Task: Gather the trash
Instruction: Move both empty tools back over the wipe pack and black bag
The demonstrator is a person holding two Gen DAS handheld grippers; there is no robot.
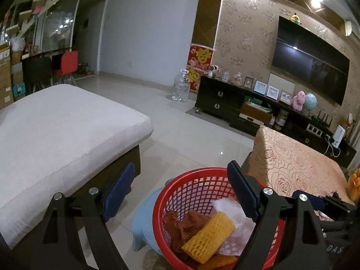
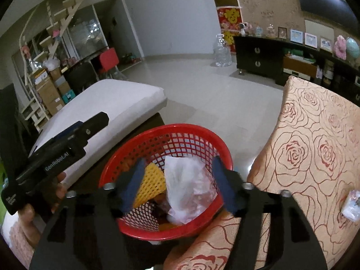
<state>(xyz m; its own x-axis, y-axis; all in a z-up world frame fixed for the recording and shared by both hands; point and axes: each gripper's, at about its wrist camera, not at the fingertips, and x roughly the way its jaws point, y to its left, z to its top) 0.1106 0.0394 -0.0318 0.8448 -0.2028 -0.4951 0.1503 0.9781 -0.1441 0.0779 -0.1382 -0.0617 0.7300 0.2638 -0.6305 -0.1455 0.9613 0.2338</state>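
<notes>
Your right tool (image 2: 177, 185) hangs open and empty over the red basket (image 2: 139, 229); the left tool (image 1: 180, 193) is wide too. The wrapper (image 2: 351, 204) at right frame edge could get overlooked.

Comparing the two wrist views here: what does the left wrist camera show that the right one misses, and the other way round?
Only the left wrist view shows the blue stool under the red basket, the wall-mounted TV with a yellow toy on top, and the ceiling spotlights.

Only the right wrist view shows a small crumpled wrapper lying on the rose-patterned cloth, and the hand holding the left gripper.

Both show the basket holding yellow foam netting and a white plastic bag, the white cushion, the water jug and the dark cabinet.
</notes>
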